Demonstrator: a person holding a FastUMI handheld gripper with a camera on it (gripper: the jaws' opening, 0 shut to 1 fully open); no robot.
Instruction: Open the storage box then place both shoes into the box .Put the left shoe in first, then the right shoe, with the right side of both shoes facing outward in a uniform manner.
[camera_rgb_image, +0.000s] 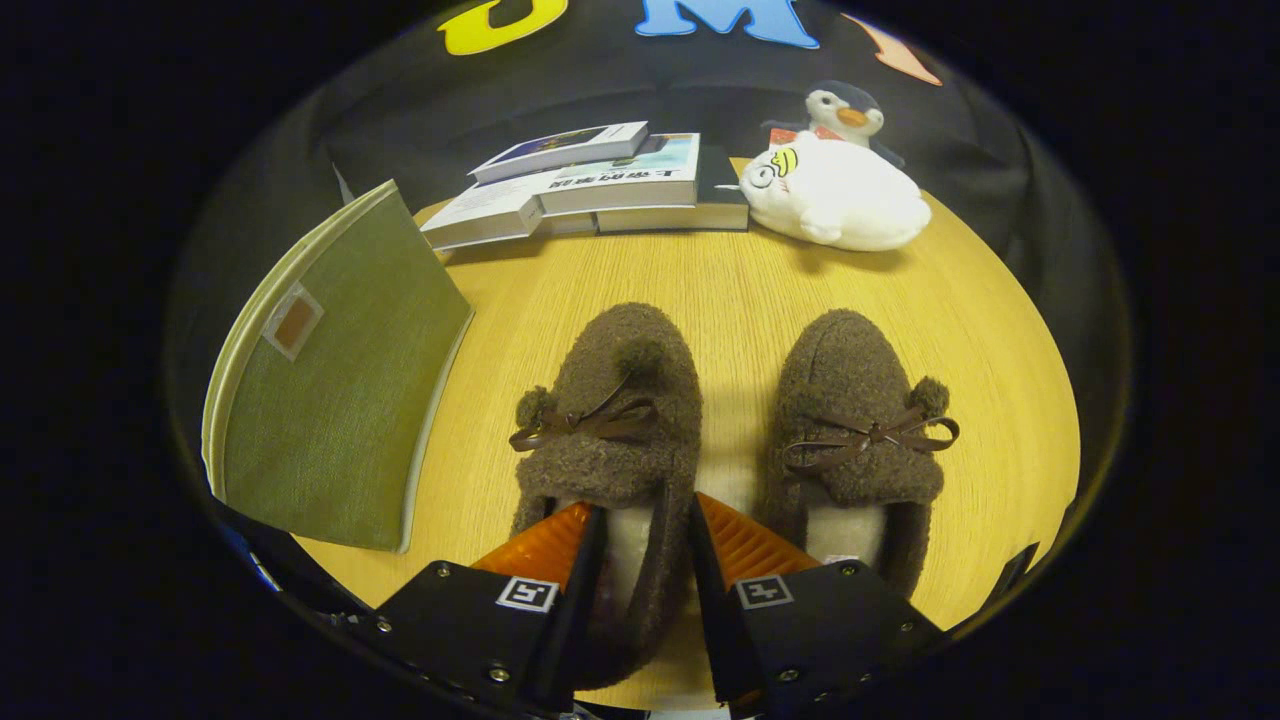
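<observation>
Straddling the right-hand wall of the left shoe (610, 430), my fingers (645, 545) sit one inside its pale lining and one outside, in the gap between the pair. They look partly spread around that fuzzy wall; I cannot tell whether both are pressing on it yet.

Off to the left of my fingers, beyond the left one, stands the storage box (340, 380), a green fabric thing. Its panel faces me at a tilt, and from here I cannot tell whether it is open.

Just right of my right finger lies the right shoe (860, 420), parallel to its mate, toe pointing away, bow on top. Both rest on the tabletop (720, 280).

Far beyond my fingers, a stack of books (590, 185) lies to the left and a white plush toy (835, 195) to the right, a penguin toy (845, 110) behind it.

My worry: the wall is soft and thin, so a pinch on it alone may let the shoe sag, twist or slip free on the lift, spoiling which side faces outward. My outer finger could also nudge the right shoe.
</observation>
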